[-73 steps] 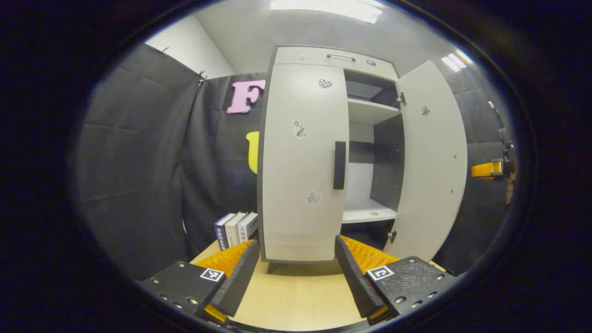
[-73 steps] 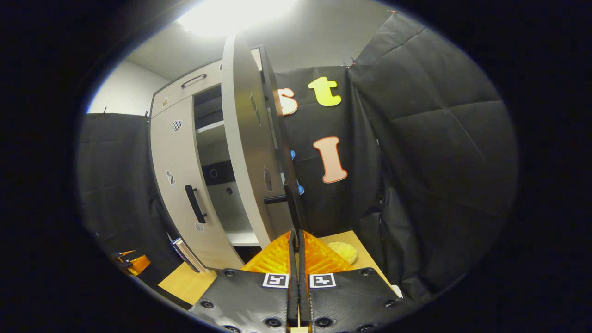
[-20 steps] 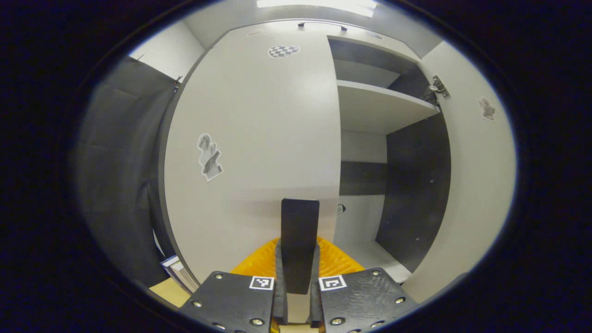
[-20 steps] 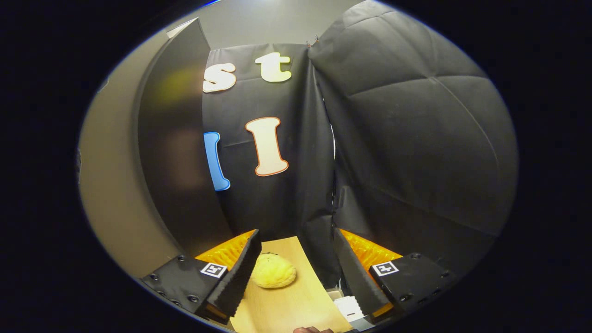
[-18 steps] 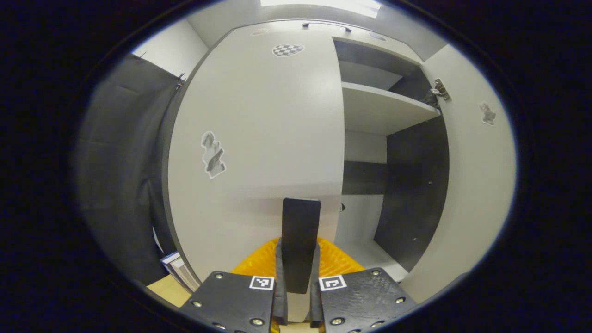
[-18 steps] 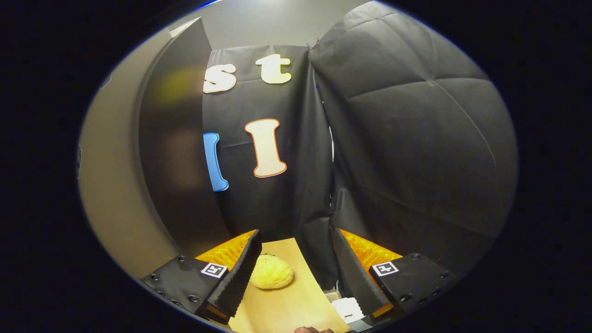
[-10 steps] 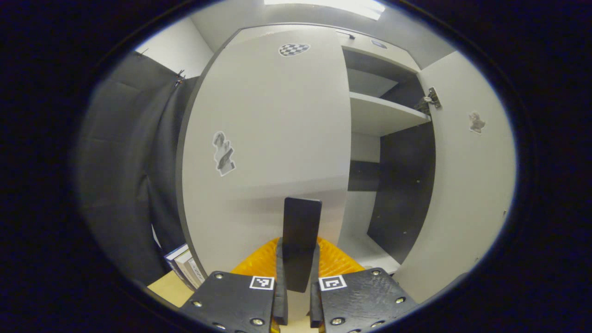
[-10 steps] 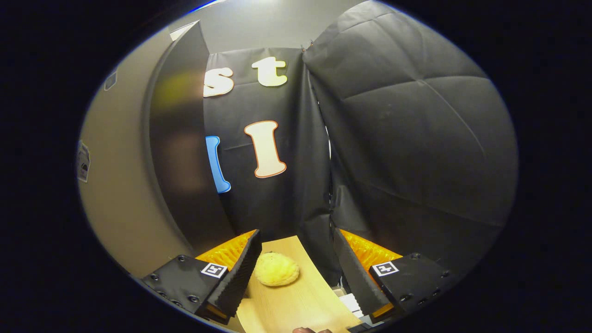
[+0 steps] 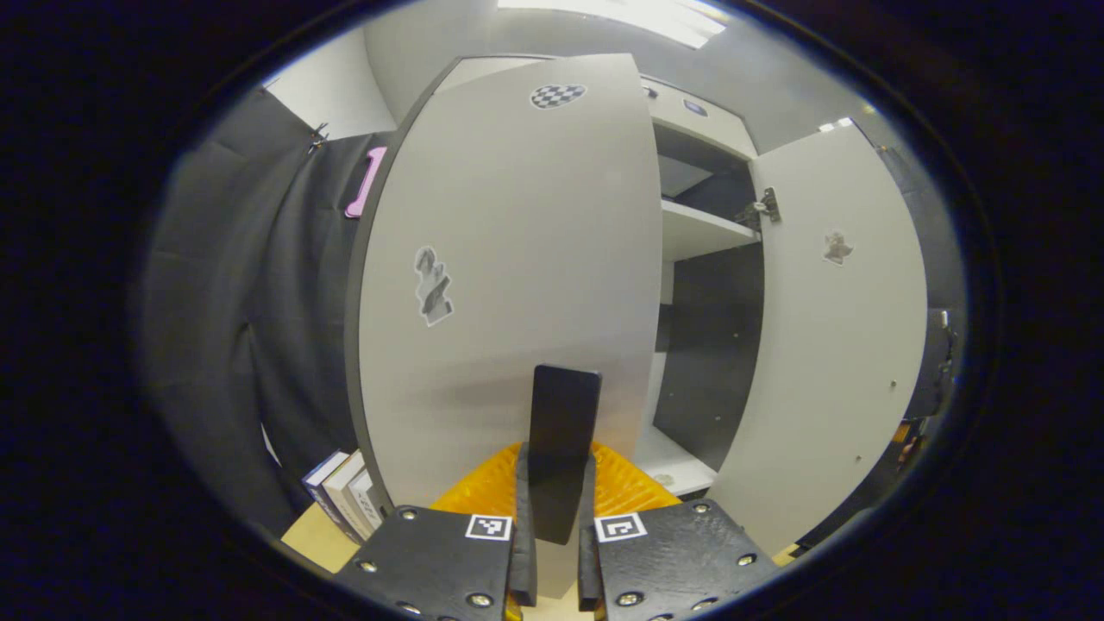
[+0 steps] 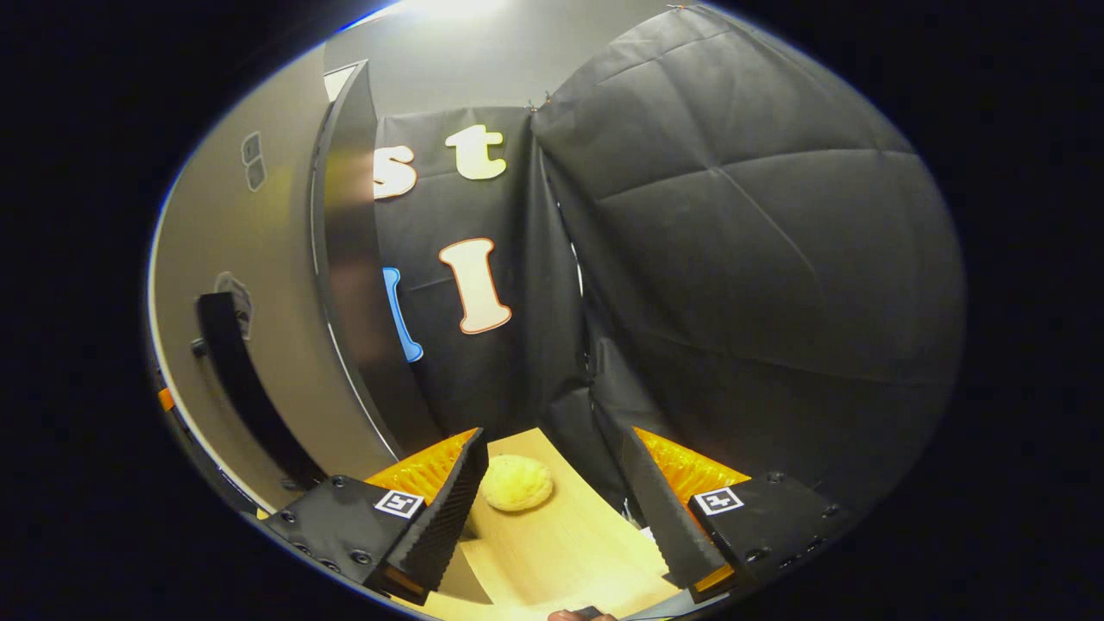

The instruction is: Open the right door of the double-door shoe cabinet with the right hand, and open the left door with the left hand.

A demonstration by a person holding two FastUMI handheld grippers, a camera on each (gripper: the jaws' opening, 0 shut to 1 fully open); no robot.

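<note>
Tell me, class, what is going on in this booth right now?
A person is opening a double-door shoe cabinet with two handheld grippers. The left gripper is shut on the black handle of the left door, which stands partly swung out. The right door already stands wide open, showing the shelves inside. The right gripper has its fingers spread and holds nothing; it hangs over the wooden table near a yellow bun-like object.

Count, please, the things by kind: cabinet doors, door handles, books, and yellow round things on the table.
Cabinet doors: 2 (left door, right door)
Door handles: 2 (left handle, right handle)
Books: 3
Yellow round thing: 1
Total: 8
</note>
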